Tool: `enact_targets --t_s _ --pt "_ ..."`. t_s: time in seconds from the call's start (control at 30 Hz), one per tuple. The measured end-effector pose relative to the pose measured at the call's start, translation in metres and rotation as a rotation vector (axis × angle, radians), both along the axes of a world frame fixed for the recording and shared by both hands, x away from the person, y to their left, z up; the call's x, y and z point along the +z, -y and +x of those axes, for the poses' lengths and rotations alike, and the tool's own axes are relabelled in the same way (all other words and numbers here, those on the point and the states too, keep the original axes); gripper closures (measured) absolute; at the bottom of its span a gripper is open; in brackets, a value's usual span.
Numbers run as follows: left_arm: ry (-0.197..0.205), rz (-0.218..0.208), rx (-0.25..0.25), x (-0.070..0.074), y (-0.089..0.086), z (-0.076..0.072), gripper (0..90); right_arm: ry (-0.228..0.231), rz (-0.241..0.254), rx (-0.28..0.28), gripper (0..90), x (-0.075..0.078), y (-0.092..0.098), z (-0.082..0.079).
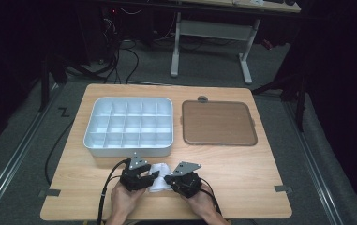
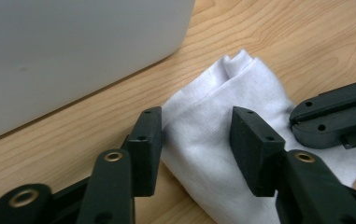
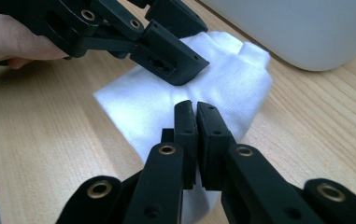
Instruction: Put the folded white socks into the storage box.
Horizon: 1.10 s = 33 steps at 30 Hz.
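In the left claw view, the pale grey plastic compartment tray is running off the top and left edges, blurred. The white folded cloth is passing out at the bottom edge behind the left claw. In the right claw view, the right claw is covering the cloth's near end.

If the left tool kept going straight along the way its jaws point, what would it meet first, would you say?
Most likely the white cloth, which already lies between the open jaws of the left tool. Beyond it sit bare table and the white tray's wall off to one side, though depth is hard to judge.
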<state>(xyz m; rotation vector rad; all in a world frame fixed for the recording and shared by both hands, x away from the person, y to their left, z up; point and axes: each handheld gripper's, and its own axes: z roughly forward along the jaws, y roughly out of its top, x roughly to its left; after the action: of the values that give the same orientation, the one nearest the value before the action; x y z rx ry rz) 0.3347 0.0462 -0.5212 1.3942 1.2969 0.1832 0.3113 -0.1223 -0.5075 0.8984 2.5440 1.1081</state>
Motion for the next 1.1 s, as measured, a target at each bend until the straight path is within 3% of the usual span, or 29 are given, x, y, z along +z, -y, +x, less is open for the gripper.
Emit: enact_targets --t_s 0.17,0.37,0.5,0.67,0.83,1.1 --pt "0.041 -0.017 -0.006 0.015 -0.004 -0.010 43.2 0.043 0.011 -0.003 87.8 0.018 -0.001 -0.002" --pt "0.045 0.005 -0.033 0.022 0.002 -0.024 42.7 0.047 0.027 -0.029 87.8 0.022 -0.001 0.006" --pt "0.043 0.033 -0.041 0.018 0.009 -0.032 43.4 0.044 0.009 -0.030 87.8 0.021 -0.005 0.012" --pt "0.039 0.073 -0.045 0.009 0.013 -0.035 43.3 0.004 -0.007 -0.033 87.8 0.011 -0.006 0.022" --pt "0.020 0.082 -0.054 0.000 0.015 -0.032 42.2 -0.012 -0.009 -0.037 87.3 0.006 -0.001 0.025" --pt "0.005 0.092 -0.068 -0.002 0.013 -0.026 43.7 -0.029 -0.002 -0.044 87.5 0.000 0.003 0.027"
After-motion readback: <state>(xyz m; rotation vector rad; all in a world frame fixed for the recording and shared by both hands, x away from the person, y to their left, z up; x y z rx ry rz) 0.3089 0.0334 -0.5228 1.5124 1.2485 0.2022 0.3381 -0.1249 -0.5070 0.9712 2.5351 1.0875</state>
